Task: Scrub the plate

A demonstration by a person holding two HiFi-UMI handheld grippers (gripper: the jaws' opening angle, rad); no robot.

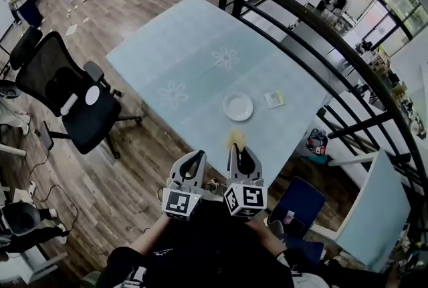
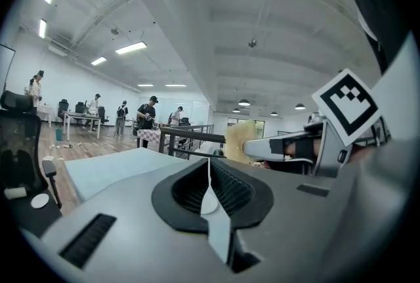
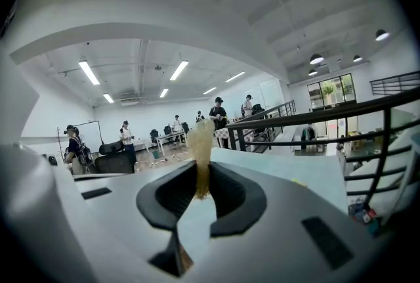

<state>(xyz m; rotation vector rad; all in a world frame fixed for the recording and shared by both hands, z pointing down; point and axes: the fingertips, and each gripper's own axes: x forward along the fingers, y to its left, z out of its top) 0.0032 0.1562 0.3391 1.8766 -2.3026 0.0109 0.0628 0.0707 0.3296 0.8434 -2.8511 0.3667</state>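
A small white plate (image 1: 238, 107) lies empty on the pale blue table (image 1: 200, 46), toward its near right part. Both grippers hang side by side off the table's near edge, well short of the plate. My right gripper (image 1: 235, 150) (image 3: 200, 173) is shut on a frayed yellow scrubber (image 1: 235, 138) (image 3: 199, 140), which sticks up past the jaws. My left gripper (image 1: 196, 158) (image 2: 209, 167) is shut with nothing in it. From the left gripper view, the right gripper (image 2: 262, 147) and its scrubber (image 2: 235, 142) show at the right.
A small yellow-green pad (image 1: 274, 99) lies on the table just right of the plate. A black office chair (image 1: 73, 93) stands left of the table. A dark curved railing (image 1: 314, 23) runs along its right side. A blue seat (image 1: 299, 203) is below right.
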